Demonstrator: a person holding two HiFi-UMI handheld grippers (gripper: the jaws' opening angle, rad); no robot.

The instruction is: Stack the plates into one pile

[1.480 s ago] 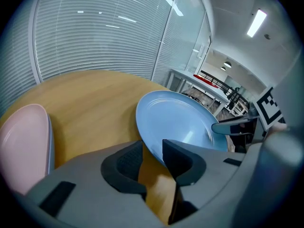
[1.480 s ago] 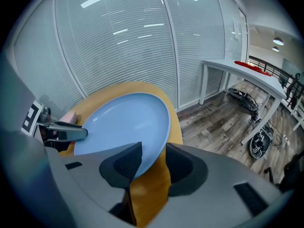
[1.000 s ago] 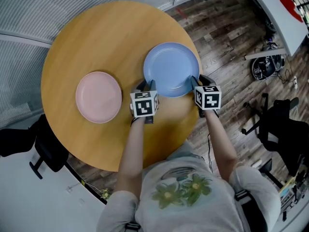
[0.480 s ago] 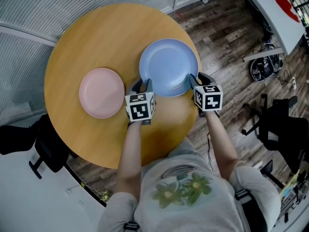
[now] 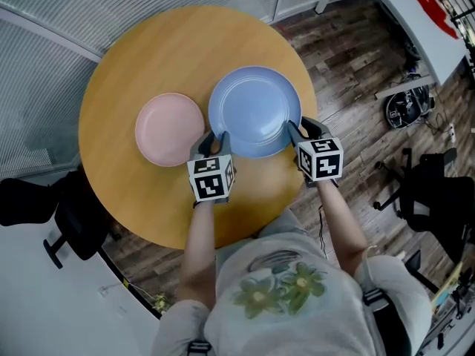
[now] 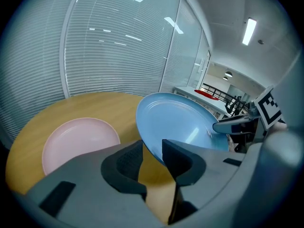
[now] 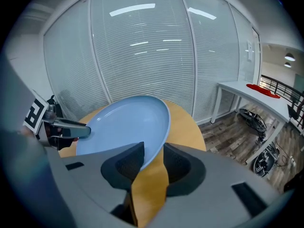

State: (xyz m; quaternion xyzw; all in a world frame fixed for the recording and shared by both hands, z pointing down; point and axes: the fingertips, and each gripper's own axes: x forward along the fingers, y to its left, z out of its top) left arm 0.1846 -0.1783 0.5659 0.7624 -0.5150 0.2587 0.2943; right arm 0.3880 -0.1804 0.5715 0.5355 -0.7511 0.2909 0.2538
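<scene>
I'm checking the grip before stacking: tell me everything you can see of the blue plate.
The round light-blue plate is glossy, ceramic-looking, with a shallow raised rim and a flat, empty well. The left gripper and right gripper each clamp its near rim from opposite sides. It appears lifted off the round wooden table, its left edge close beside the round pink plate.

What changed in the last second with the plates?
The blue plate, clamped at its near rim by the left gripper and the right gripper, has been carried up off the table and left, nearly reaching the pink plate. Both grips stayed on; the pink plate stayed put.
</scene>
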